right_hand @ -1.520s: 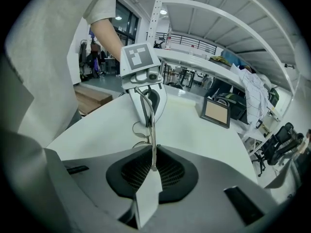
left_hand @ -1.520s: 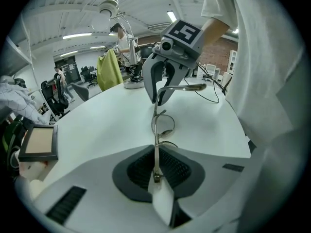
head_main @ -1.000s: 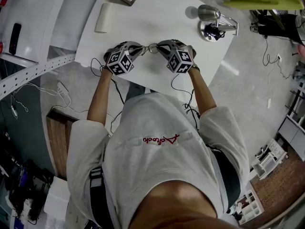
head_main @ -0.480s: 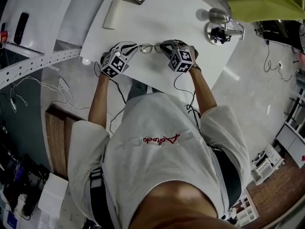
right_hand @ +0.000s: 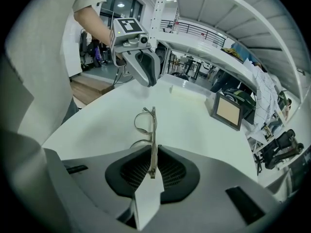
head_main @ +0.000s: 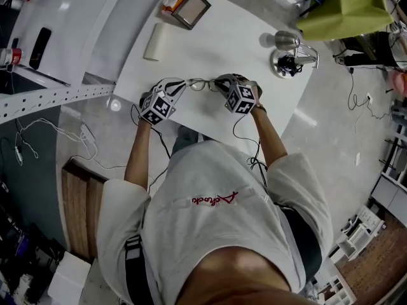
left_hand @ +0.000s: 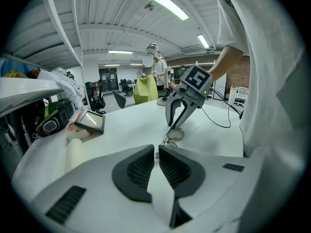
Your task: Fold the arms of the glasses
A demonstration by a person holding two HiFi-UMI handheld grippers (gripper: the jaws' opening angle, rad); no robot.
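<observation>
Thin wire-framed glasses [head_main: 202, 84] hang just above the white table [head_main: 254, 18], between my two grippers. My right gripper [head_main: 220, 82] is shut on one end of them; in the right gripper view the frame [right_hand: 152, 130] runs edge-on out of the jaws [right_hand: 153, 152], lenses to the left. My left gripper [head_main: 183, 83] is at the other end with jaws shut. The right gripper view shows that gripper [right_hand: 149, 81] a little beyond and above the frame's far end. In the left gripper view a lens [left_hand: 175, 134] lies just past its tips [left_hand: 157, 148].
A white roll [head_main: 154, 41] and a small framed screen [head_main: 193, 8] lie at the table's far left. A metal cup [head_main: 284, 40] and a round stand [head_main: 289, 62] sit at the far right. The near table edge runs right under both grippers.
The two grippers stand slightly farther apart than a second ago, the left one drawn back from the glasses. The head camera has shifted, so everything sits lower in its view.
</observation>
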